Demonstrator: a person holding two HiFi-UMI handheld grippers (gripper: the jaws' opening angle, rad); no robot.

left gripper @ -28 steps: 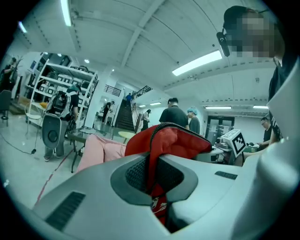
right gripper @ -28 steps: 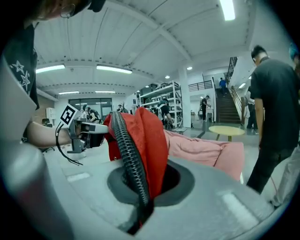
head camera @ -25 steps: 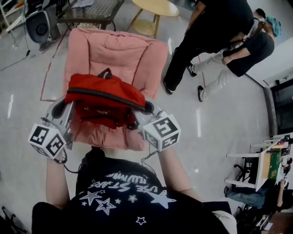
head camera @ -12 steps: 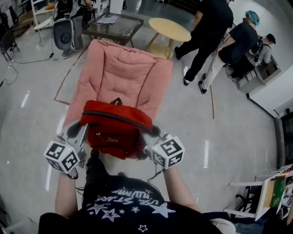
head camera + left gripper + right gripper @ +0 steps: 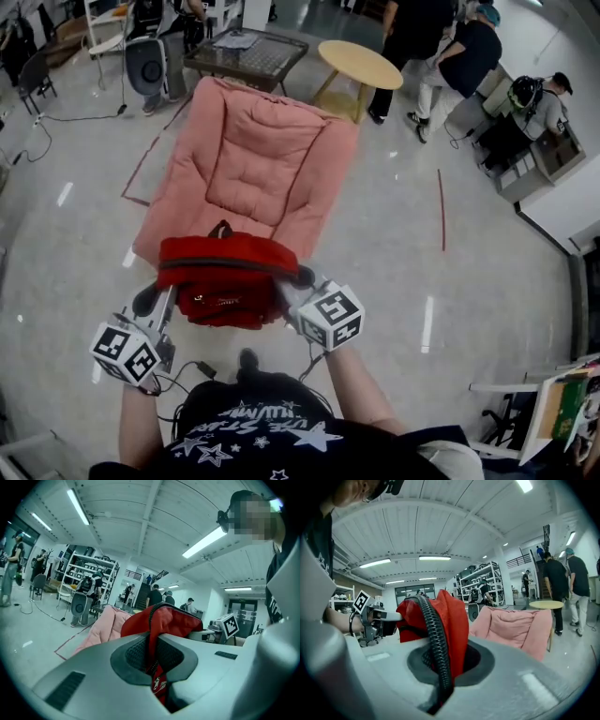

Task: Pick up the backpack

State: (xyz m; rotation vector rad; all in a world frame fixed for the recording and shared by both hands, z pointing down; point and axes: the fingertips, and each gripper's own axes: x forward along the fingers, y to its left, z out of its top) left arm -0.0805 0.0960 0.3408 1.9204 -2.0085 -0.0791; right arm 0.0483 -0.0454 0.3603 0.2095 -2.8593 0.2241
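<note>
Backpack (image 5: 230,281) aloft | left gripper (image 5: 150,300), right gripper (image 5: 300,279) near level | fingers (image 5: 84,681) clamped on its sides

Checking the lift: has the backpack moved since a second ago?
Yes: the backpack shifted from the pink chair seat toward the person, to its front edge.

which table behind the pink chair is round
The pale wooden table, on the right in the head view. The other table, left of it, is dark and rectangular.

Red cloth backpack (image 5: 228,279); pink quilted cloth chair (image 5: 253,159); glossy floor (image 5: 394,244).
</note>
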